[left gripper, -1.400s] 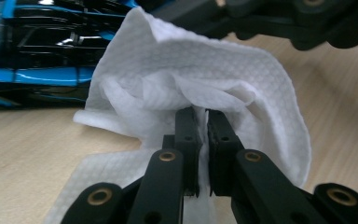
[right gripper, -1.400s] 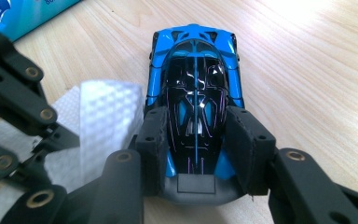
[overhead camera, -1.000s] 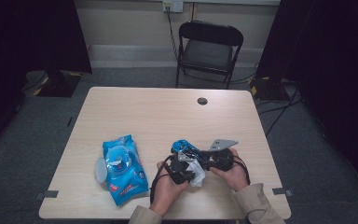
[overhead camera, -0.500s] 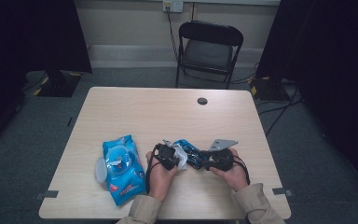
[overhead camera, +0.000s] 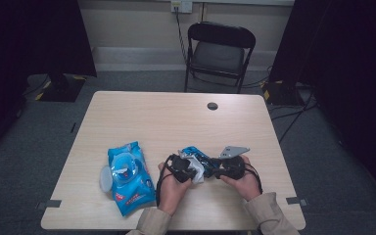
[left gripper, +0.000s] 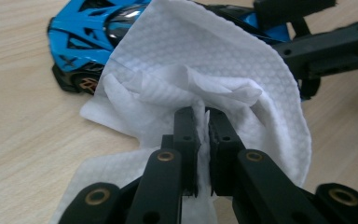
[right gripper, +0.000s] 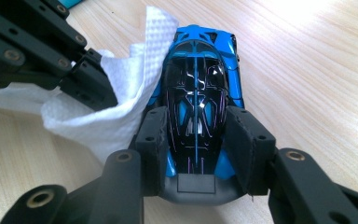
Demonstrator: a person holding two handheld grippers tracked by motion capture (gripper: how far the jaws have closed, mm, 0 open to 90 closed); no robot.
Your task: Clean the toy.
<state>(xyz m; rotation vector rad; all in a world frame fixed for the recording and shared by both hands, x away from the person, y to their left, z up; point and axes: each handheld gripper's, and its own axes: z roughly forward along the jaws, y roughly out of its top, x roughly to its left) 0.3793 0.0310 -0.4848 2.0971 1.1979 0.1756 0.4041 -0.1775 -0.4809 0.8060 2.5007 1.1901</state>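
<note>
A blue and black toy car lies on the wooden table, and my right gripper is shut on its rear end, one pad on each side. My left gripper is shut on a white textured wipe, whose folds drape against the car's side. In the high view the two grippers meet near the table's front edge: the left gripper, the wipe, the car and the right gripper. The wipe hides part of the car's flank.
A blue pack of wet wipes with its round lid flipped open lies to the left on the table. A small black grommet sits near the far edge. A black folding chair stands beyond the table.
My left gripper with the wipe shifted left and up along the car's side between the earliest frame and now. The right hand and the car stayed put.
</note>
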